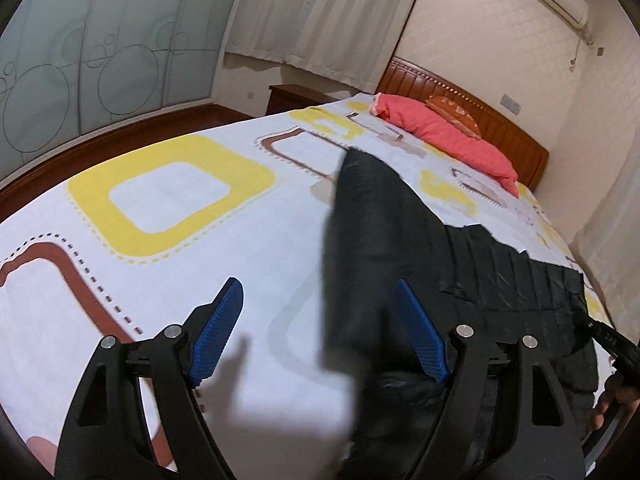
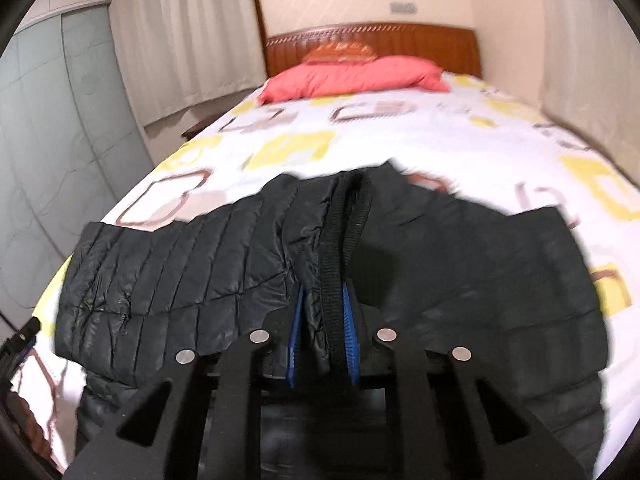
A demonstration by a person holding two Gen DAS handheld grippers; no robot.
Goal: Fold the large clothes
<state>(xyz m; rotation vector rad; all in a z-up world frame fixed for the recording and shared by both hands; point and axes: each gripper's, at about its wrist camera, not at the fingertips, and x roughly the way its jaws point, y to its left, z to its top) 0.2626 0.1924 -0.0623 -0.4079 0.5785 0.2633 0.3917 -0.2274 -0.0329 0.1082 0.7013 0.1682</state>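
A black quilted puffer jacket (image 2: pixel 180 264) lies across the near part of the bed. In the left wrist view the jacket (image 1: pixel 500 276) spreads to the right, and a blurred black sleeve (image 1: pixel 360 216) hangs between the open fingers, touching neither. My left gripper (image 1: pixel 320 296) is open and empty above the sheet. My right gripper (image 2: pixel 323 300) is shut on the jacket's ribbed edge and bunched fabric, lifting it slightly. The right gripper's body shows at the far right edge of the left wrist view (image 1: pixel 612 340).
The bed has a white sheet (image 1: pixel 168 192) with yellow and brown squares. A pink folded quilt (image 2: pixel 352 78) and an orange pillow (image 1: pixel 454 114) lie by the wooden headboard (image 2: pixel 420 46). A glass wardrobe (image 1: pixel 80 72) and curtains (image 1: pixel 320 8) stand to the left.
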